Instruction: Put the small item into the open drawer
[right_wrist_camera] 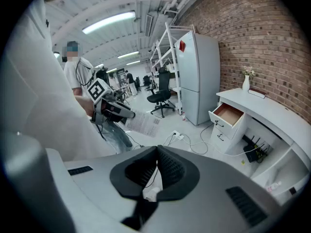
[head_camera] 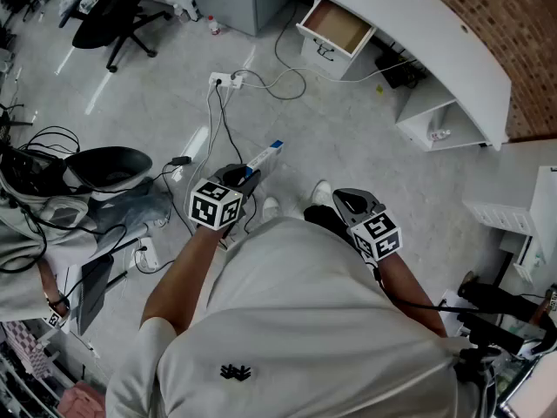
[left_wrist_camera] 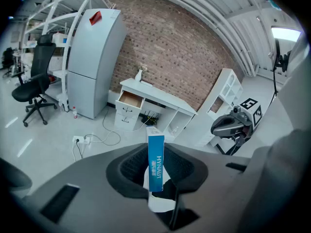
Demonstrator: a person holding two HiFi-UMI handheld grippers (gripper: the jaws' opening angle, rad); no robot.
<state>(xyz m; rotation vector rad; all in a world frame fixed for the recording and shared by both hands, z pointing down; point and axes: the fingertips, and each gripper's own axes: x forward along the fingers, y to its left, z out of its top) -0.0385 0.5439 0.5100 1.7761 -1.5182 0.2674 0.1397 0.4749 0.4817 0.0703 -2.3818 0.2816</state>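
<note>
Small box (left_wrist_camera: 155, 165) pinched upright in left gripper (left_wrist_camera: 157, 152) fingers (left_wrist_camera: 181, 168), probably for an easy drop into that far-off open drawer (head_camera: 335, 26); right gripper (right_wrist_camera: 155, 161) fingers closed, empty.

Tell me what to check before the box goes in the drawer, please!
1. Box held by the left gripper: ok, the jaws pinch one end of it.
2. Drawer open: ok, it is pulled out and looks bare inside.
3. Drawer close enough: not ok, it is across the floor from the person.
4. Way there free: not ok, cables and a power strip lie on the floor in between.
5. Right gripper free to help: ok, its jaws are together with nothing in them.
</note>
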